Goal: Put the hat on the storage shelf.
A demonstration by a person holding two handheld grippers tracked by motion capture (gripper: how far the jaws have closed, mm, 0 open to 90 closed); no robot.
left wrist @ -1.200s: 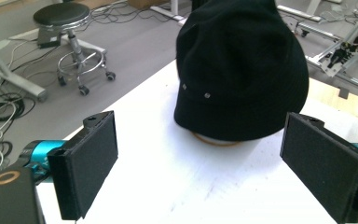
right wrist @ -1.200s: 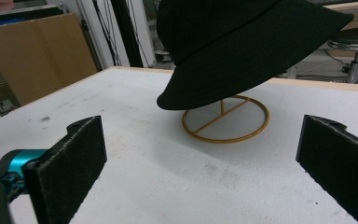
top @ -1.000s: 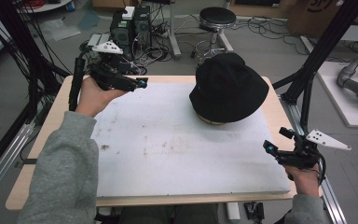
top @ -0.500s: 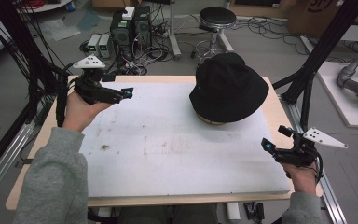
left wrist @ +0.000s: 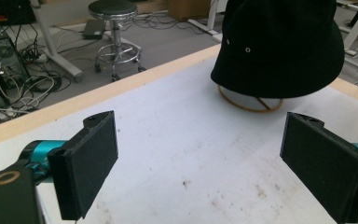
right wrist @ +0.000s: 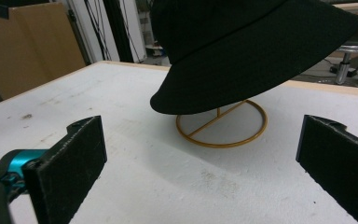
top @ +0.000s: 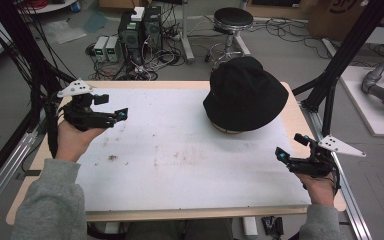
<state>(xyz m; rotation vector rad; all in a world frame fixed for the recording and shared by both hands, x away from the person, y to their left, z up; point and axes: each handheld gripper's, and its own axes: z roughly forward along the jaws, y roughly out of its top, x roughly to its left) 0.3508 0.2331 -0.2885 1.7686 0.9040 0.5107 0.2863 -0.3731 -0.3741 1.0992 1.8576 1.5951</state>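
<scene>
Left claw (top: 122, 114): held in the person's left hand (top: 75, 137) over the table's left edge, well apart from the hat; jaws spread wide, nothing between them. In the left gripper view the two black pads (left wrist: 91, 163) stand far apart with bare board between, and the hat sits beyond them toward the upper right.

Right claw (top: 292, 150): held in the right hand (top: 320, 185) near the table's right front corner, closer to the hat than the left claw yet clear of it; jaws spread, empty. In the right gripper view its pads (right wrist: 70, 163) frame the stand's ring and the hat's brim from a low angle.

Hat (top: 245, 95): black bucket hat, at the far right of the table, resting on the stand; crown up, brim slightly tilted. Two small eyelets show on its side in the left gripper view.

Stand (right wrist: 221, 123): thin gold wire ring lying flat on the board, with a cross bar and an upright rising into the hat; partly hidden under the brim.

Table (top: 180, 165): white board on a wooden top, with scattered dark smudges near its middle and left.

Stool (top: 232, 20): round black seat on the floor beyond the far edge.

Sleeves (top: 50, 205): grey, entering from the bottom of the high view.
</scene>
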